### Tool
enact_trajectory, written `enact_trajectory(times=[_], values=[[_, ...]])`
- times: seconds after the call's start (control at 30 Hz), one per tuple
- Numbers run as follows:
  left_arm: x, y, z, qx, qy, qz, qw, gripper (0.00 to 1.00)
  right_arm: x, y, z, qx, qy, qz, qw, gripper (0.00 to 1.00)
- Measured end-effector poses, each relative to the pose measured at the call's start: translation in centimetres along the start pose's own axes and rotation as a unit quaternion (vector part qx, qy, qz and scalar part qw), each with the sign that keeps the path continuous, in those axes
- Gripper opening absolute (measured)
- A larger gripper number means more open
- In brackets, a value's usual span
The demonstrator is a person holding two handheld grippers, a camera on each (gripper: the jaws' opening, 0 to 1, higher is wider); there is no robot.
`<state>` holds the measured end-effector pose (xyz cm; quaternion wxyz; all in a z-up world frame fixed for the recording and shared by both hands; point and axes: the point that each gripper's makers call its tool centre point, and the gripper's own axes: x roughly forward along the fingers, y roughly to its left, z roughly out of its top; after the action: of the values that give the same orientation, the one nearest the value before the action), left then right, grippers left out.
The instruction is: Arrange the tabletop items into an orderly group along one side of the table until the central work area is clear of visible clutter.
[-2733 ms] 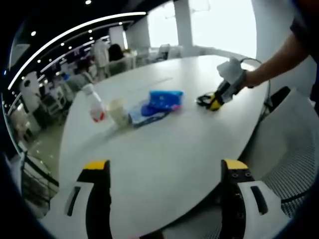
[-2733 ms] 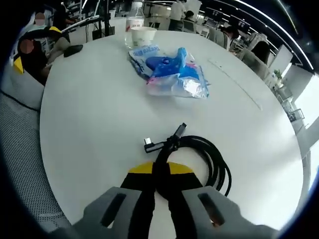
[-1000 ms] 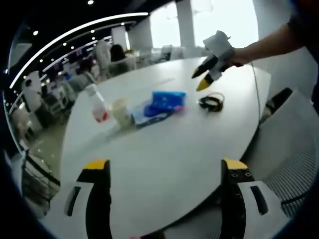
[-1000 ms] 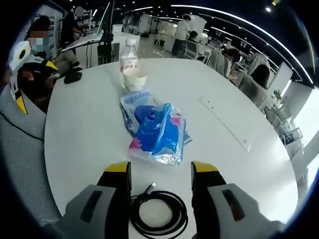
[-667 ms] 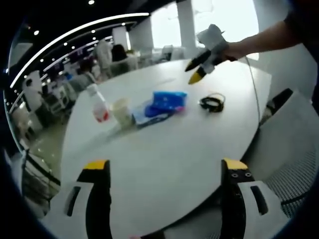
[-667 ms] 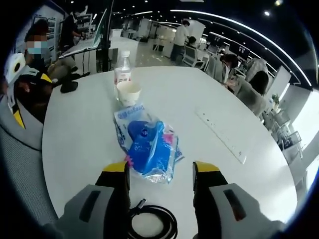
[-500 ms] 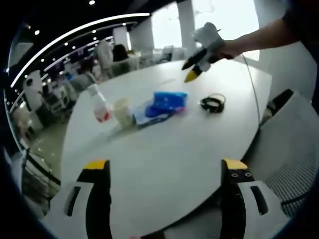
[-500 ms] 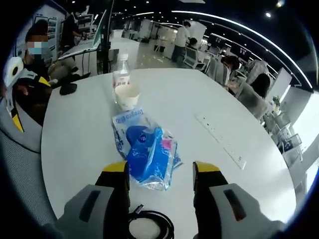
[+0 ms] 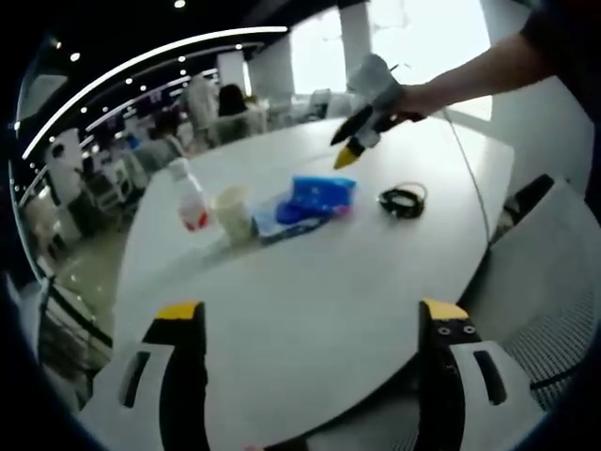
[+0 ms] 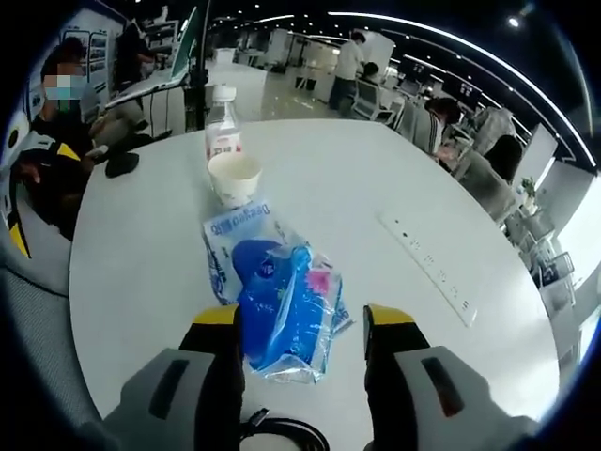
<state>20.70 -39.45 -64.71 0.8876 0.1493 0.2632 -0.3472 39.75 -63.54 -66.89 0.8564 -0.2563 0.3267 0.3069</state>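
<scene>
The right tongs (image 10: 302, 329) hang wide apart and empty over the blue packet (image 10: 282, 305) on the white desk (image 10: 141, 254). Beyond it stand a paper cup (image 10: 234, 176) and a bottle (image 10: 222, 124), seemingly just apart. The left tongs (image 9: 305, 324) gape empty over the desk's near edge, and a coiled black cable (image 9: 402, 200) lies beside the packet.

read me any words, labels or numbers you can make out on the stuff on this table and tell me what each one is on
Nothing here reads as whole words.
Blue plastic packet: white lettering on its near-left panel and a small round mark, too blurred to read.
Water bottle: a red and white label, print too small to read.
Paper cup: no print that I can see.
Black cable: no marking visible.
</scene>
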Motion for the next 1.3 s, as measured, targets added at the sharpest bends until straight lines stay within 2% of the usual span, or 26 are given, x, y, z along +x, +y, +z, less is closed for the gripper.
enact_trajectory(times=[0.37, 0.47, 0.7, 0.97, 1.1, 1.2, 1.3], values=[[0.1, -0.1, 0.2, -0.004, -0.008, -0.003, 1.0000, 0.95, 2.6, 0.0, -1.1, 0.018, 0.029, 0.003, 0.9994, 0.47], [0.1, -0.1, 0.1, -0.004, -0.005, -0.002, 1.0000, 0.96, 3.5, 0.2, -1.5, 0.047, 0.039, 0.006, 0.9981, 0.47], [0.2, -0.2, 0.1, -0.004, -0.007, -0.003, 1.0000, 0.97, 4.8, 0.5, -2.7, 0.062, 0.062, 0.007, 0.9961, 0.41], [0.1, -0.2, -0.2, -0.005, -0.003, 0.000, 1.0000, 0.96, 6.0, 1.4, -3.7, 0.065, 0.090, 0.009, 0.9938, 0.21], [0.0, -0.1, -0.4, -0.005, 0.001, 0.001, 1.0000, 0.96, 6.4, 1.8, -4.4, 0.078, 0.108, 0.013, 0.9910, 0.14], [-0.1, 0.0, -0.5, -0.007, 0.000, 0.003, 1.0000, 0.95, 6.5, 2.0, -4.6, 0.080, 0.113, 0.015, 0.9902, 0.01], [-0.1, 0.1, -0.5, -0.009, 0.000, 0.004, 1.0000, 0.95, 6.4, 2.0, -4.6, 0.083, 0.113, 0.016, 0.9900, 0.00]])
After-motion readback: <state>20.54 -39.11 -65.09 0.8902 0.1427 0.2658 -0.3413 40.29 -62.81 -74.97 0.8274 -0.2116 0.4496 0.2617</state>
